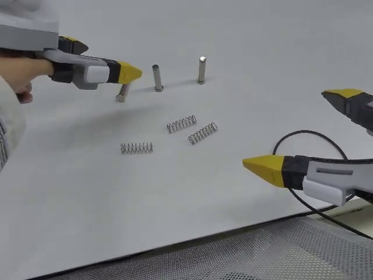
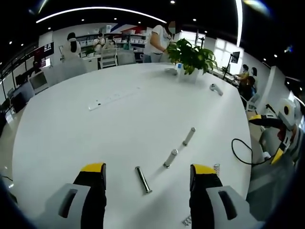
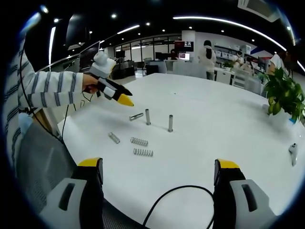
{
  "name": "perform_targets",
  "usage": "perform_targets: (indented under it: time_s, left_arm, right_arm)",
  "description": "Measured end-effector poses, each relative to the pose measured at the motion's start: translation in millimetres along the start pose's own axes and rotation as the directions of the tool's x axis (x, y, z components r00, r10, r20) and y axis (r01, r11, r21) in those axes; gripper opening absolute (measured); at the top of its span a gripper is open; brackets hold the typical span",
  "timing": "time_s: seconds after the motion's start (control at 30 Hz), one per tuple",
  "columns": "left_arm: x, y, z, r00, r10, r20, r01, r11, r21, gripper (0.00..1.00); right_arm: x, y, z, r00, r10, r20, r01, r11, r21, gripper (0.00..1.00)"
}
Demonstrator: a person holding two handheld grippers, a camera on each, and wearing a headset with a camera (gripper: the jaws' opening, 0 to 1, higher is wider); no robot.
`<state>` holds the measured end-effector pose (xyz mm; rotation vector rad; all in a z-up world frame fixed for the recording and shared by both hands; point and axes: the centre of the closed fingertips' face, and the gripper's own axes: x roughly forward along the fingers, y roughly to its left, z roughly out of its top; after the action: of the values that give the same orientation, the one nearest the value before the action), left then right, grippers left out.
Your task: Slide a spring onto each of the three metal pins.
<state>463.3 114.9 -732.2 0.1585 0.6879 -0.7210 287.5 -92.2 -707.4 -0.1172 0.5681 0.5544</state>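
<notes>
Three metal pins are on the white table. One pin lies on its side and two stand upright. Three springs lie loose in front of them. My left gripper is open, and its lower fingertip hovers just over the lying pin, which sits between the jaws in the left gripper view. My right gripper is open and empty near the table's front right, well away from the springs.
A black cable loops on the table by the right gripper. A grey mesh surface runs below the table's front edge. Far across the table are a potted plant and a power strip. People stand in the background.
</notes>
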Motion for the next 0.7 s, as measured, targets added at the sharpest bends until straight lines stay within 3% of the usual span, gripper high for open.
perform_targets:
  time_s: [0.13,0.3,0.43,0.7]
  left_arm:
    - [4.2,-5.6,0.6,0.9996,-0.017,-0.021,0.017,1.000,-0.018,0.61]
    - [15.6,1.3,4.0,0.9997,-0.023,-0.007,0.022,0.996,-0.089,0.52]
    - [24.1,5.6,-2.8,0.9988,-0.012,-0.047,0.009,0.998,-0.061,0.48]
    - [39.9,9.9,-12.0,0.9975,-0.004,-0.071,-0.001,0.997,-0.074,0.37]
  right_arm:
    - [0.5,0.7,1.5,1.0000,0.004,0.006,-0.004,1.000,0.006,0.96]
    - [1.0,0.8,3.2,0.9999,0.002,0.010,-0.002,1.000,0.013,0.95]
    - [1.7,1.9,3.4,1.0000,0.003,0.009,-0.003,1.000,0.011,0.95]
    - [3.3,3.7,2.2,1.0000,0.005,0.005,-0.005,1.000,0.019,0.95]
